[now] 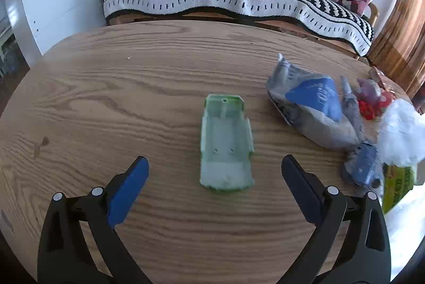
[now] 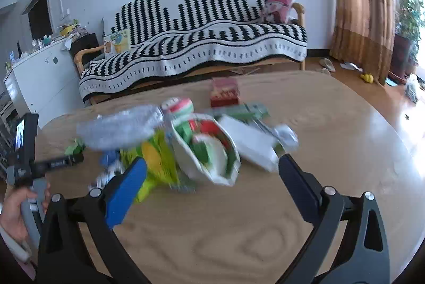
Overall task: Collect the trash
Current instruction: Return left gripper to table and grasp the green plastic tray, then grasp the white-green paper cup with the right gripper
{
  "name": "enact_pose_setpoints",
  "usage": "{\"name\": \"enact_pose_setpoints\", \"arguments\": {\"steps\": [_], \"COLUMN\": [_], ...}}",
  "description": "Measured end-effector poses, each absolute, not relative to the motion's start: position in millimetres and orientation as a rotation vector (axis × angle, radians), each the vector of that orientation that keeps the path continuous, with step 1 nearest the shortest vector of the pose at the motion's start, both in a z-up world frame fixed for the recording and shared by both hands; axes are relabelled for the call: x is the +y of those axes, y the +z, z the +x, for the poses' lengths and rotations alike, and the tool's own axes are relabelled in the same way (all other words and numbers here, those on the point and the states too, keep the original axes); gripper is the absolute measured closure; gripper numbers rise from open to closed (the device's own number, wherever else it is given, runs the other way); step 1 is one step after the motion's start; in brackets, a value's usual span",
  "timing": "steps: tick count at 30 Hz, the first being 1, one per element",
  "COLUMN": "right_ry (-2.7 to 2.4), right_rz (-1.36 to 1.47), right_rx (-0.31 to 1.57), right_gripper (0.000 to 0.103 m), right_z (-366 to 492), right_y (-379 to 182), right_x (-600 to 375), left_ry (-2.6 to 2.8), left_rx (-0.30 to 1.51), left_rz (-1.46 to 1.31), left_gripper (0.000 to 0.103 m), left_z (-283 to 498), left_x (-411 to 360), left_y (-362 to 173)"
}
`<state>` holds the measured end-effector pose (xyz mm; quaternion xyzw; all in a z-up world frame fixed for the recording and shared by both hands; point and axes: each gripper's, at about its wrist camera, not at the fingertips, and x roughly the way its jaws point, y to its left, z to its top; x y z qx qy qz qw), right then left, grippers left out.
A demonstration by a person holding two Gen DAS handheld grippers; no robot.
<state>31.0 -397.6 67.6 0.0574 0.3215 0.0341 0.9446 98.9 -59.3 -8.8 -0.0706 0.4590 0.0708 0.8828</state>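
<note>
Green plastic tray (image 1: 225,143) lies alone mid-table, short end toward the spread-wide, empty left gripper (image 1: 215,172). Straddle its long sides squarely before closing. Right gripper (image 2: 212,169), likewise gaping, faces the blurred wrapper pile (image 2: 204,145).

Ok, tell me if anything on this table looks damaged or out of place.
The pale green plastic tray between the open left tongs has ragged, torn edges and lies alone, apart from the wrapper pile to its right. Ahead of the right tongs, a torn snack bag gapes open. Nothing spilled.
</note>
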Motion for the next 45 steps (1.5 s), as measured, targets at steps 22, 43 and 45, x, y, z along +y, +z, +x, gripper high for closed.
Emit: {"name": "enact_pose_setpoints", "arguments": {"steps": [22, 43, 45], "right_ry": [0.041, 0.111, 0.111], "right_rz": [0.071, 0.126, 0.127], "right_rx": [0.603, 0.658, 0.659], "right_gripper": [0.082, 0.082, 0.082], "right_z": [53, 57, 57], "right_y": [67, 57, 57], "right_x": [-375, -351, -350], "left_ry": [-0.011, 0.027, 0.026], "left_rx": [0.882, 0.852, 0.856], "left_rz": [-0.154, -0.113, -0.121], "left_gripper": [0.069, 0.069, 0.069], "left_z": [82, 77, 77], "left_x": [-54, -48, -46], "left_y": [13, 17, 16]}}
